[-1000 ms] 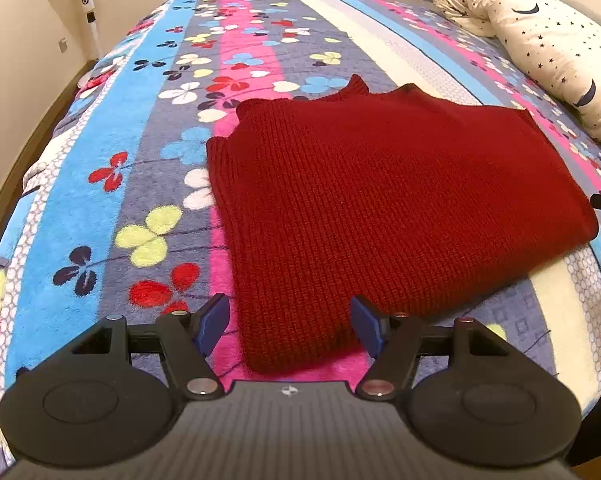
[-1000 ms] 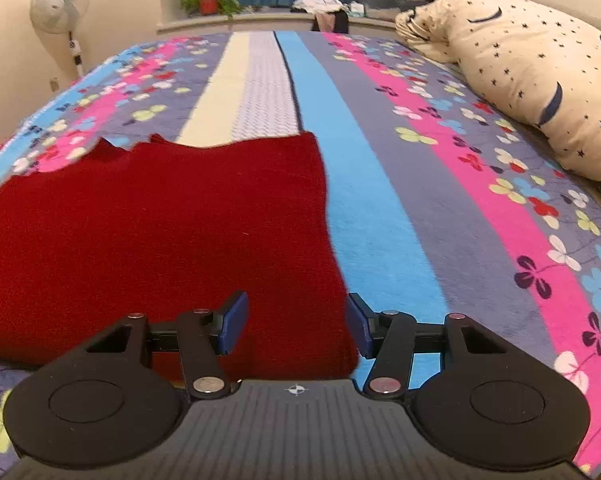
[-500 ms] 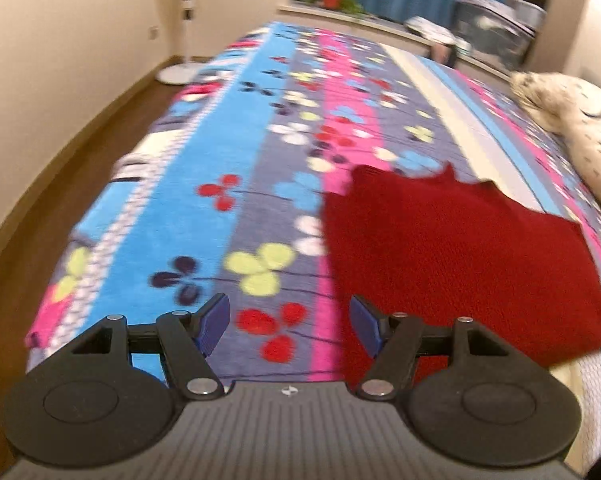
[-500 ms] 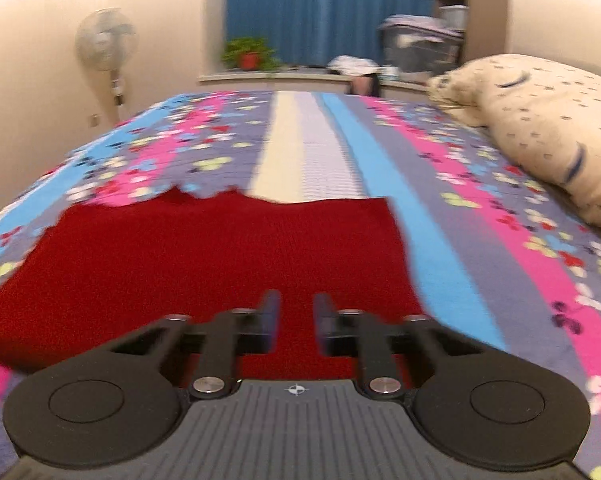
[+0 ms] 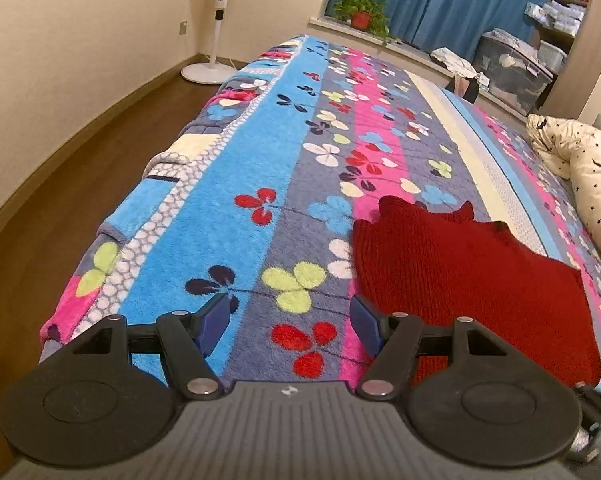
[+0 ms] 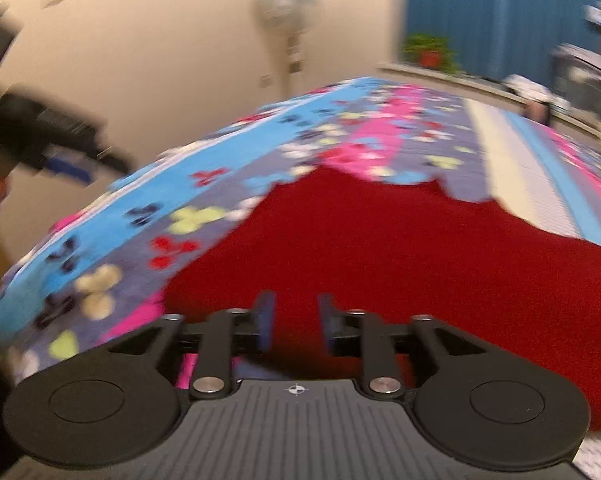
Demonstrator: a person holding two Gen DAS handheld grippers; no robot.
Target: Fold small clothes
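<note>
From the left wrist, the left gripper [image 5: 290, 322] hangs with its fingers wide and empty over the flowered bedspread [image 5: 236, 216]; the red knitted sweater [image 5: 460, 280] lies flat just to their right. The right wrist view is blurred: the right gripper [image 6: 296, 322] has just been opening, its fingers narrowly parted, apparently empty, above the sweater's near edge.

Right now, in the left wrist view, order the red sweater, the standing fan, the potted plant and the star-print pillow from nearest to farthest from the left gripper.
1. Red sweater: just right of the left gripper.
2. Star-print pillow: far right on the bed.
3. Standing fan and potted plant: both far back, fan left by the wall, plant on the sill; too close to rank.
</note>
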